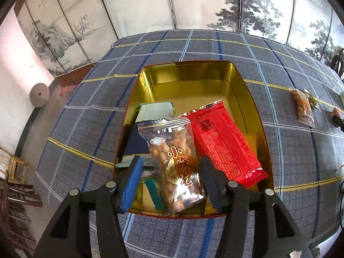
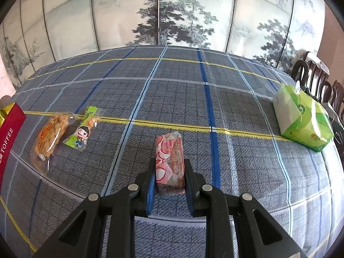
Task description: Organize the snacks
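Plaid cloth (image 2: 172, 99) in grey and blue covers the table, with a painted folding screen (image 2: 172, 10) behind it. At the centre of the work sits a gold-lined tin (image 1: 189, 75) already holding several snacks: a clear packet of fried twists (image 1: 174, 161), a red packet (image 1: 223, 144) beside it, and pale and green wrappers partly buried beneath. Over the tin, the left gripper (image 1: 172, 185) stands with its jaws spread to either side of the twist packet, pads clear of it, so that one looks delivered. On the open cloth, the right gripper (image 2: 169, 185) is closed tightly on a pink-and-white wrapped bar (image 2: 171, 161), which seems to rest on the cloth, though lift is hard to judge. Two more snacks remain out: an orange twist packet (image 2: 48, 135) and a green cartoon sachet (image 2: 82, 133), touching each other near the tin's red side. A green tissue pack (image 2: 303, 118) sits well apart. Roughly half the job appears done.
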Available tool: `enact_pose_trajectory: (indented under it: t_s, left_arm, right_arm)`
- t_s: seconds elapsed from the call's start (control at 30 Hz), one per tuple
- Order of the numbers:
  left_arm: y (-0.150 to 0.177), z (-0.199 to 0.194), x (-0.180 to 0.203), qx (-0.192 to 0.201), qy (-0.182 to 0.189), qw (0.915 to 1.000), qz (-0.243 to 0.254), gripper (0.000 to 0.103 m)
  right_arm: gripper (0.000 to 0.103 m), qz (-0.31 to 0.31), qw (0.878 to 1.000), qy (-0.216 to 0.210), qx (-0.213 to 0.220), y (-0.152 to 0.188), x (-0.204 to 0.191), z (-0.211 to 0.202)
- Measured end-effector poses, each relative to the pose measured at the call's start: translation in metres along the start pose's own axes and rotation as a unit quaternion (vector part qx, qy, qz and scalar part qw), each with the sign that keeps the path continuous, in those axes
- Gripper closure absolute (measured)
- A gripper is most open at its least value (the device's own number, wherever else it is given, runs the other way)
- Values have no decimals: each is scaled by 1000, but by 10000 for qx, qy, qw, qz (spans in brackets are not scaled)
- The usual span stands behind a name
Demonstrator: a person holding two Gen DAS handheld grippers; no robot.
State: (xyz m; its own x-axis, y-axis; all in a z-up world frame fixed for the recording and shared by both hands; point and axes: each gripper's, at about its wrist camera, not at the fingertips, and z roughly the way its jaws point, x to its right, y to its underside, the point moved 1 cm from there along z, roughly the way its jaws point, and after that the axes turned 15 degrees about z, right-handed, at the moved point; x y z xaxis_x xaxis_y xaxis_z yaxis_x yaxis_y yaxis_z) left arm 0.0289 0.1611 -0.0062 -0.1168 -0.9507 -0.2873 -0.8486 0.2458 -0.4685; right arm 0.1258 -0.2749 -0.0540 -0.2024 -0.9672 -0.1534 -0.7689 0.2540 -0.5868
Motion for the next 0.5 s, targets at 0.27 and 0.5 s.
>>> enact_pose_trajectory:
  t_s: [0.27,0.5]
  left_arm:
    - [1,-13,-2,171,-70,9998,-94,36]
    - [3,-21,-8,274,-50,9993,-268,29]
  right_arm:
    - [80,236,9997,-14,11,4,-3,-15]
    - [80,169,9990,-399,86,3,-32,-43]
